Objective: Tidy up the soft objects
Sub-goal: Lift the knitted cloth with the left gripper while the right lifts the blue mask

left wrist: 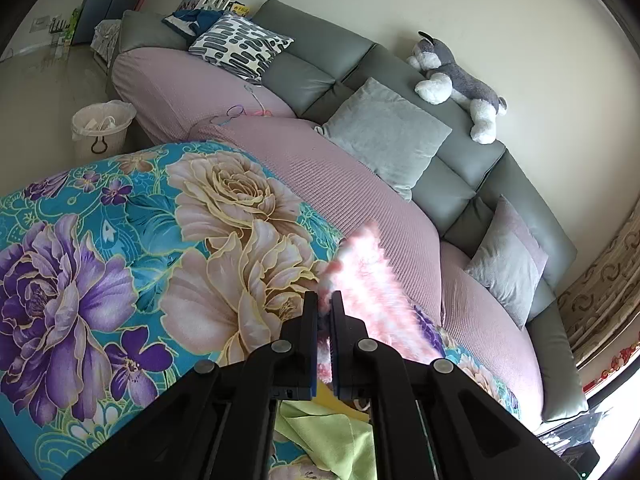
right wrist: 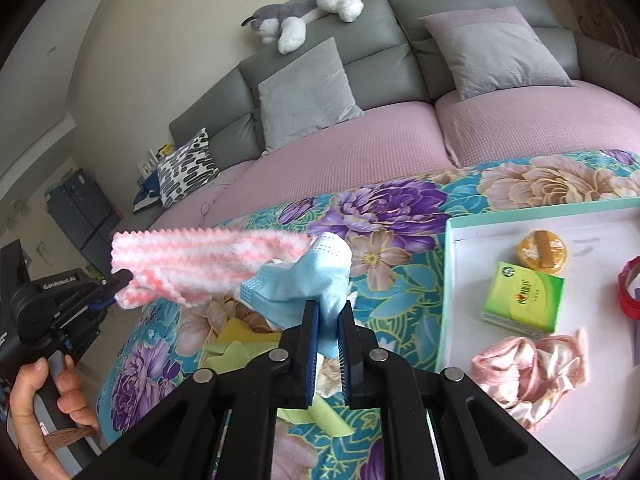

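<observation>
From the left wrist, the left gripper [left wrist: 325,300] has its two black fingers clenched on the corner of a pink-and-white fuzzy cloth [left wrist: 372,280], which runs up and to the right, blurred and overexposed so its weave is hard to read. Below it lies the floral blanket [left wrist: 120,240], turquoise with big purple and cream flowers, spread over the pink-covered sofa [left wrist: 320,176]. A yellow-green cloth [left wrist: 332,440] shows between the gripper's arms, mostly hidden by them. On the grey backrest lies a plush dog [left wrist: 452,76]; a grey cushion [left wrist: 388,132] leans beneath it, and a second one [left wrist: 508,264] sits further right. A white wastebasket [left wrist: 102,124] stands on the floor at left — its contents are too small to tell.

From the right wrist, the right gripper [right wrist: 329,312] is pinched on a light blue face mask [right wrist: 296,284], whose bunched folds hide one end of the pink cloth, so I cannot tell whether the two are tangled or only overlapping. The cloth stretches across to the left gripper, seen at the frame's left edge with the person's hand [right wrist: 40,400] around its handle, partly cut off. On the right a white tray [right wrist: 600,248] with a mint rim holds a green tissue pack [right wrist: 524,300], a round yellow item [right wrist: 542,254], a crumpled pink satin cloth [right wrist: 532,372] and a red thing [right wrist: 628,292] cut off by the edge.
</observation>
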### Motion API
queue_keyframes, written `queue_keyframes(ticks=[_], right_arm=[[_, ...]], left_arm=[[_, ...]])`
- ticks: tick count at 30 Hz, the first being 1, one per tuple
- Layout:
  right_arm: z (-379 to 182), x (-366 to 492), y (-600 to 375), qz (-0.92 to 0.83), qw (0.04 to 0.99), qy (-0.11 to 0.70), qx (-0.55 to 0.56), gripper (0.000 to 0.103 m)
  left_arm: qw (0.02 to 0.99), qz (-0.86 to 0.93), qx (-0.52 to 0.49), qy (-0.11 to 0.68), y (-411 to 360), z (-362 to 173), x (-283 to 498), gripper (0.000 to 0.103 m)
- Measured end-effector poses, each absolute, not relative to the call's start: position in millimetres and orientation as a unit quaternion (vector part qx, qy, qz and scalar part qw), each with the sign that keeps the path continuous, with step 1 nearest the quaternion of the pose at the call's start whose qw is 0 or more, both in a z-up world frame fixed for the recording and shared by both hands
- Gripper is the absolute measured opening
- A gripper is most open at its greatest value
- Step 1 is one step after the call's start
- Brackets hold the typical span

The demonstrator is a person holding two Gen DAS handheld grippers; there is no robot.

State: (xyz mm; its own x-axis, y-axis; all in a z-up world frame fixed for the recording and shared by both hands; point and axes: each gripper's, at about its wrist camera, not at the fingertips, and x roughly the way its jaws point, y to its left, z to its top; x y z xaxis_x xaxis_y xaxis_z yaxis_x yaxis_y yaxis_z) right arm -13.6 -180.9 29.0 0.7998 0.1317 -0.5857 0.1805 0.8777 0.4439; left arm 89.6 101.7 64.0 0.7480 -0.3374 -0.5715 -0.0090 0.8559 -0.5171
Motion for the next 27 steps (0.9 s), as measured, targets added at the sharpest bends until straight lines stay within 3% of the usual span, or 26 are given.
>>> queue_keyframes(ticks=[11, 27], right_arm=[[28.6, -27.4, -215.5, -0.062, 0.910, 0.309, 0.270, 0.010], [15.4, -21.6, -219.1, -0.070, 0.898, 0.337, 0.275, 0.010]], left_arm=[[0.904, -0.096, -0.239, 0.341, 96.3, 68.9, 88.5, 0.005], [0.880, -0.189, -0.157, 0.407, 14.9, 35.0, 103.1, 0.005]])
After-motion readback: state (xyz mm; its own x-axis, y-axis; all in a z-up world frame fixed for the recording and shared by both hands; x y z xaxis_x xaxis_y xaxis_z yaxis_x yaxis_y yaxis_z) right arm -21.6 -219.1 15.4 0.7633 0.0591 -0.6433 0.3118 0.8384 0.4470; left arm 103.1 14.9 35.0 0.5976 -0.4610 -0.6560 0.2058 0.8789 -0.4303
